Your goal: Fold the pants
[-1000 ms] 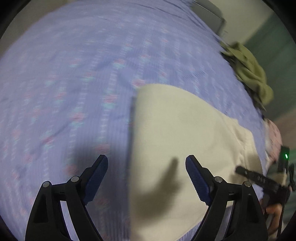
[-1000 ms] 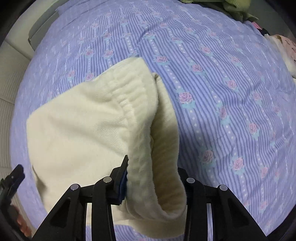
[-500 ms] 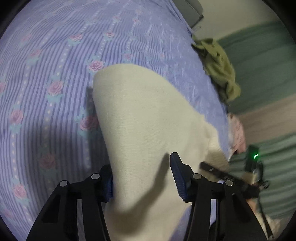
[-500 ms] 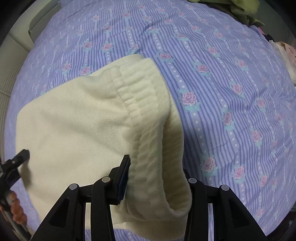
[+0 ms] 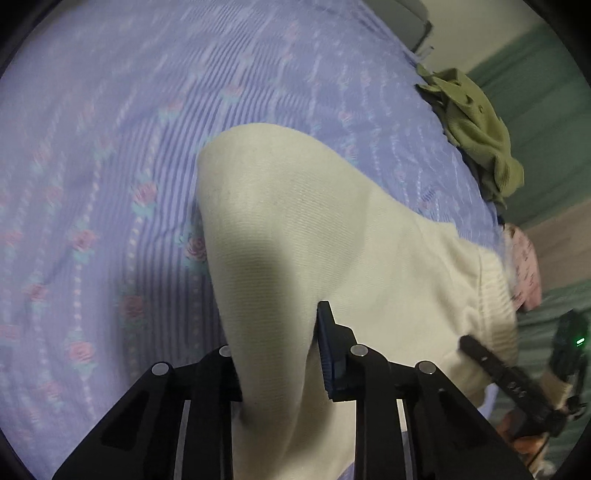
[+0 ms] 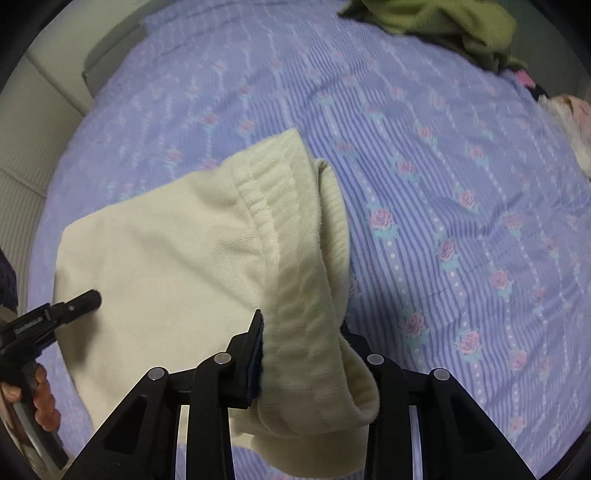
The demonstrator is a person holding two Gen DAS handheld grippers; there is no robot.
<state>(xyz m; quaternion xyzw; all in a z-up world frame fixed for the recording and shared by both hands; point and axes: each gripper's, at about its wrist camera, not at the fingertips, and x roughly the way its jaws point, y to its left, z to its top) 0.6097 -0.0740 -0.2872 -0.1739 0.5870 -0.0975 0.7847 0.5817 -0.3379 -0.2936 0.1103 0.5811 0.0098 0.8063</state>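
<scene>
Cream pants [image 5: 317,236] at frame centre on striped bedsheet [image 5: 110,147]. Left gripper [image 5: 280,354] closing on cloth edge, right gripper [image 6: 299,347] closing on waistband [image 6: 306,280]. Best lifted evenly, kept taut.

My right gripper [image 6: 299,343] is closing on the cream pants [image 6: 166,258] waistband. Beneath lies the floral bedsheet [image 6: 461,166].

Bedspread [image 6: 461,184] lies open right of the pants [image 6: 166,266]; green clothes [image 6: 443,18] crowd its far edge
</scene>
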